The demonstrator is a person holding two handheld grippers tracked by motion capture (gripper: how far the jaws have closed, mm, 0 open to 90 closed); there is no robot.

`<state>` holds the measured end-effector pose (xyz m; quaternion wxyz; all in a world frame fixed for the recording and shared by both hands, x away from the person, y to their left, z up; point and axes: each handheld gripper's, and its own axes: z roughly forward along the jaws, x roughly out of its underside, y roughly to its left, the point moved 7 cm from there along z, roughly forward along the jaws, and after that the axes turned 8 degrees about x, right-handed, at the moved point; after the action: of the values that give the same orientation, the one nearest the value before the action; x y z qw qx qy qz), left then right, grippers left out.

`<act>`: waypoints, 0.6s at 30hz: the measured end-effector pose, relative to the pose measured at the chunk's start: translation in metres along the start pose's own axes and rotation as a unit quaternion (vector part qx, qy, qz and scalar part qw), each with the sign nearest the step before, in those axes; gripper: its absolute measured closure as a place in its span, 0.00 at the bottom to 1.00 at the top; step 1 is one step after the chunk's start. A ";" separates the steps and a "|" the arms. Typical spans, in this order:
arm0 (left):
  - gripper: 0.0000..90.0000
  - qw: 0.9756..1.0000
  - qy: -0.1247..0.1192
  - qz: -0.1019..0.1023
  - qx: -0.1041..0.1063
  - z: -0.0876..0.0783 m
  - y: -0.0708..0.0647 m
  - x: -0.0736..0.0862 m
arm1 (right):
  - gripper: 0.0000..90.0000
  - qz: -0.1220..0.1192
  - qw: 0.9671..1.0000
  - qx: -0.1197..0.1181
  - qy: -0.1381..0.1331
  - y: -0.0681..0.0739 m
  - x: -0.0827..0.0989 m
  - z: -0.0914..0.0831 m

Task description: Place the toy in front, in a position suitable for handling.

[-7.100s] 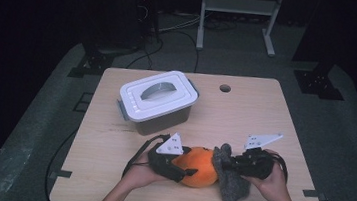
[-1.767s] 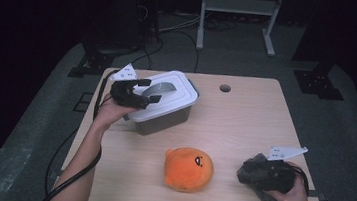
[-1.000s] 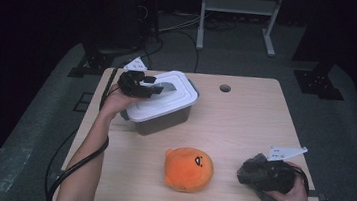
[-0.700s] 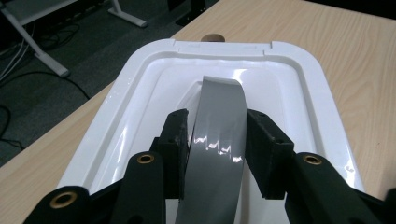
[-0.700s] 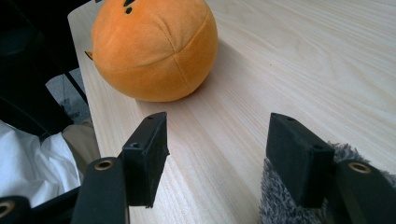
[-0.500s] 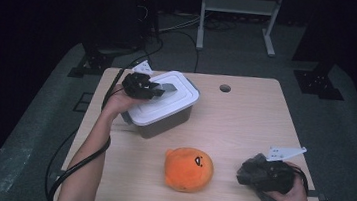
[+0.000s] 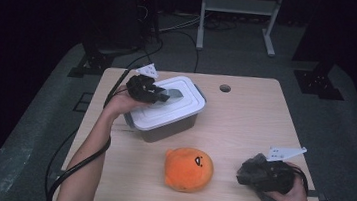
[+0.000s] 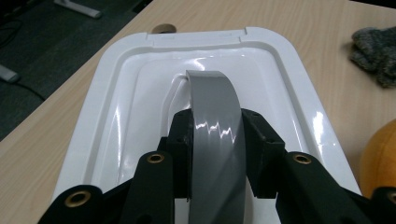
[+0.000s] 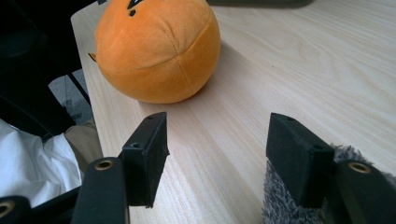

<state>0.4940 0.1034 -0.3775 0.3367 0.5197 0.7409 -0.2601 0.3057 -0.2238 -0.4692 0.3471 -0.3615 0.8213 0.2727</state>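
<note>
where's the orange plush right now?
High view: the orange plush sits near the table's front edge, between the white-lidded box and the right tool, touching neither.

Landmark: wooden table point(image 7: 244, 122)
Orange plush toy point(image 7: 189, 169): near front edge of table, centre
White metal stand point(image 7: 239, 6): on floor beyond table

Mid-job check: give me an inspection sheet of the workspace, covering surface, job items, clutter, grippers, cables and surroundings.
Surface: wooden table, round hole near far edge.
Job's things: white-lidded box, lid on, grey handle raised.
Clutter: orange plush; grey fuzzy cloth by the right jaws.
Grippers: left hand-held gripper just closed, clamped on the handle; right hand-held gripper open, nothing between its jaws.
Cables: black cable trails along the left forearm.
Surroundings: dark floor, white metal frame beyond.
</note>
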 end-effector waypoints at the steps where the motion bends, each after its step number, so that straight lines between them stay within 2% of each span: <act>1: 0.74 1.000 0.002 0.004 0.004 0.001 -0.002 -0.001 | 0.42 0.000 1.000 0.000 0.000 0.000 0.000 0.000; 12: 0.74 0.999 0.010 0.027 0.038 0.014 -0.023 -0.011 | 0.42 -0.001 1.000 -0.001 -0.001 0.001 0.000 -0.001; 18: 0.74 0.998 0.012 0.039 0.046 0.018 -0.031 -0.014 | 0.42 0.000 1.000 -0.004 -0.006 0.001 -0.001 -0.002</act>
<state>0.4720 0.0715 -0.3775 0.3131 0.5661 0.7116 -0.2741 0.3044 -0.2241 -0.4667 0.3507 -0.3610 0.8182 0.2777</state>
